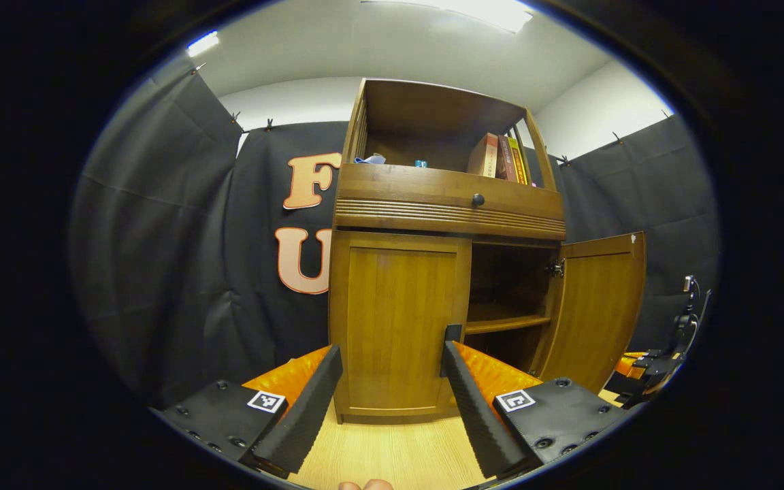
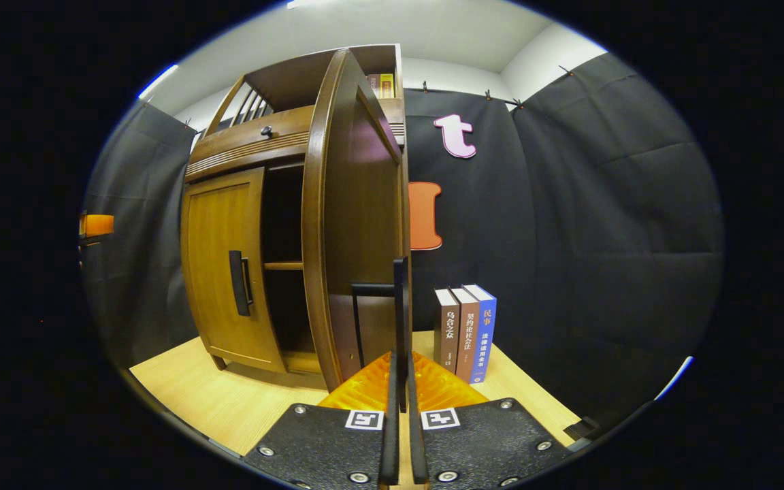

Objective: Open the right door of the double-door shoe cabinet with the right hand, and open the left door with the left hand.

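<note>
while wooden right door [image 1: 596, 306] stands open, ribbed left tool [image 1: 392, 381] gapes.

A cloth-walled recording booth, not a home.
Black cloth [image 2: 589, 224] clipped up as walls encloses a wooden shoe cabinet [image 1: 433, 204] under a ceiling light [image 1: 494, 12].

Left gripper view: we look low from tabletop, facing shoe cabinet [image 1: 446, 252] front-on, fairly near; it fills frame centre, own fingers at bottom. Right gripper view: we sit very near edge of open right door [image 2: 351, 224], looking along it, cabinet front angled into frame left. Both views share cabinet front, closed left door [image 1: 399, 320], open interior.
</note>
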Demonstrator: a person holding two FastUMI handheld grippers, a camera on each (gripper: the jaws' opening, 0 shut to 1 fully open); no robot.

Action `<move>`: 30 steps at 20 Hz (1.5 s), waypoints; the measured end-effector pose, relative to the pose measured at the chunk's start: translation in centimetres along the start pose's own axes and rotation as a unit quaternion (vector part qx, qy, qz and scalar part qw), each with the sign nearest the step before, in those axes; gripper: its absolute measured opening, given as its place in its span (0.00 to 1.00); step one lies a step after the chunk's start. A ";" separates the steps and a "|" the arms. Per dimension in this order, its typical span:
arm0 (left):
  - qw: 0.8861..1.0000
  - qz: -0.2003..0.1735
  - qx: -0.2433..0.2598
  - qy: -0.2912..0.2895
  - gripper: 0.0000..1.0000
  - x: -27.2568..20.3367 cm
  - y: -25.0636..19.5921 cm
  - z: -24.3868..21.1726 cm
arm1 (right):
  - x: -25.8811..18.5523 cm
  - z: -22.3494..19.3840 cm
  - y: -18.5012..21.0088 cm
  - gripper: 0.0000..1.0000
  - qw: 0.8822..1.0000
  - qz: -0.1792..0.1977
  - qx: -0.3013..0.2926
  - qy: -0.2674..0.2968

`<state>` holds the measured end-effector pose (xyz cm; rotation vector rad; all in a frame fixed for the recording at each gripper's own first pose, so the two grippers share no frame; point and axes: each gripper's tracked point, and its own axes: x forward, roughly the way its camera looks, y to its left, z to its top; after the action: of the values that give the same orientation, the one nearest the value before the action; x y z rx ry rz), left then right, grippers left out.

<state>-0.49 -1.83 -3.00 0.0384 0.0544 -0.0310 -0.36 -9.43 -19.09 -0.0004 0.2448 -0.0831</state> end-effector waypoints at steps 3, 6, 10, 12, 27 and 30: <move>1.000 -0.002 0.001 0.002 0.97 0.2 -0.4 -0.3 | 0.0 0.4 -1.7 0.05 1.000 -0.010 0.000 -0.007; 1.000 -0.002 0.004 0.005 0.96 0.8 -0.9 -0.7 | 0.2 0.5 -2.6 0.04 1.000 -0.010 0.005 -0.010; 1.000 -0.004 0.005 0.014 0.94 1.9 -1.8 -1.7 | 0.3 0.2 -3.3 0.04 1.000 -0.003 0.016 -0.012; 1.000 -0.003 0.013 0.016 0.94 2.7 -2.2 -2.2 | 0.4 0.1 -3.7 0.05 1.000 -0.001 0.024 -0.009; 0.999 -0.038 0.010 0.038 0.95 12.8 -7.9 -7.5 | 0.0 0.2 -8.7 0.20 0.999 -0.029 0.038 -0.002; 0.998 -0.041 0.007 0.049 0.95 15.1 -8.4 -9.1 | -0.1 0.2 -9.0 0.25 0.999 -0.029 0.043 0.002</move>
<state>13.82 -10.29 -13.22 0.0525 0.1539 -0.1124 -1.12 -18.44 -18.78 0.0792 0.2442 -0.1504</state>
